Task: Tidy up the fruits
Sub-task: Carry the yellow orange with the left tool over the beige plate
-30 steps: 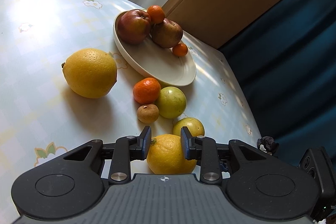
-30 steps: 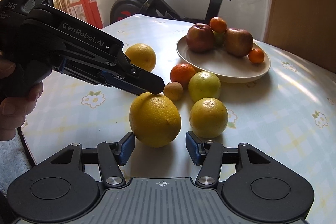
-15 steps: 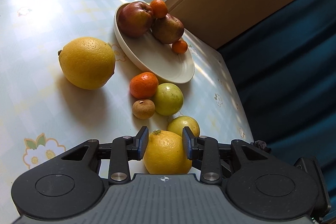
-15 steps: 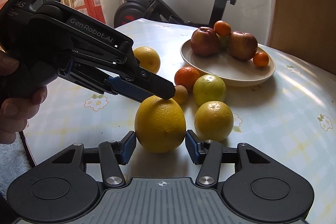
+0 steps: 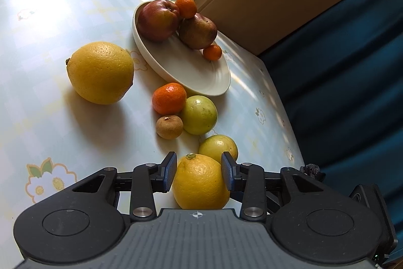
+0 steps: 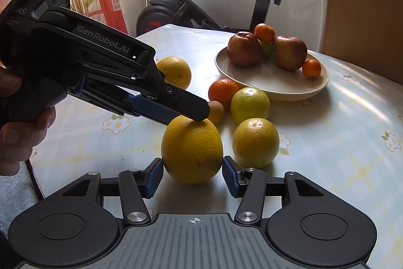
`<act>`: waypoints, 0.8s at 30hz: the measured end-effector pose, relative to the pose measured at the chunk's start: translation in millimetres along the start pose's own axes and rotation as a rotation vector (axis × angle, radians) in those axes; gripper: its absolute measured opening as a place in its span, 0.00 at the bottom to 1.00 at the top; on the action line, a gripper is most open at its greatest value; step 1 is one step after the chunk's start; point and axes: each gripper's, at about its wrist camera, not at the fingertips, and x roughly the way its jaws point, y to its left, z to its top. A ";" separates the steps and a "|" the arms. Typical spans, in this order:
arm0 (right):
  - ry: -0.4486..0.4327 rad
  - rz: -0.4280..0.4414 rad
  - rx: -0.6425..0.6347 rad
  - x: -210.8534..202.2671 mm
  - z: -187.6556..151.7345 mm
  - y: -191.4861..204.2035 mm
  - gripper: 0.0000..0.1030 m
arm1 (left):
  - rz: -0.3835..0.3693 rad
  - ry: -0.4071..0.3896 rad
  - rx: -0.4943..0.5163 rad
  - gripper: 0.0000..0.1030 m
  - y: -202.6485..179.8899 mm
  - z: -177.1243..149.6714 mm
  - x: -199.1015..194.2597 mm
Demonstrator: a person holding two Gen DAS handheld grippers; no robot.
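Since a second before, my left fingers (image 5: 199,174) had just been opening around the big yellow orange (image 6: 192,149), their pads now slightly off its skin. It sat on the table (image 6: 340,155) near the plate (image 6: 277,86). My right fingers (image 6: 192,177) flanked it, apparently without touching.
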 end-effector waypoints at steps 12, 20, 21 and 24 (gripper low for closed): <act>-0.009 0.005 0.004 -0.6 3.1 -0.5 0.46 | 0.013 -0.010 0.033 0.39 -4.2 0.7 -5.1; -0.065 0.005 -0.005 -14.2 21.0 -3.5 0.46 | 0.016 -0.059 0.089 0.39 -24.2 13.9 -20.6; -0.070 0.006 -0.004 -15.6 23.7 -4.7 0.46 | 0.018 -0.064 0.097 0.39 -27.4 16.1 -21.9; -0.093 0.003 -0.010 -20.3 35.7 -9.4 0.46 | 0.030 -0.082 0.130 0.39 -39.9 25.4 -25.2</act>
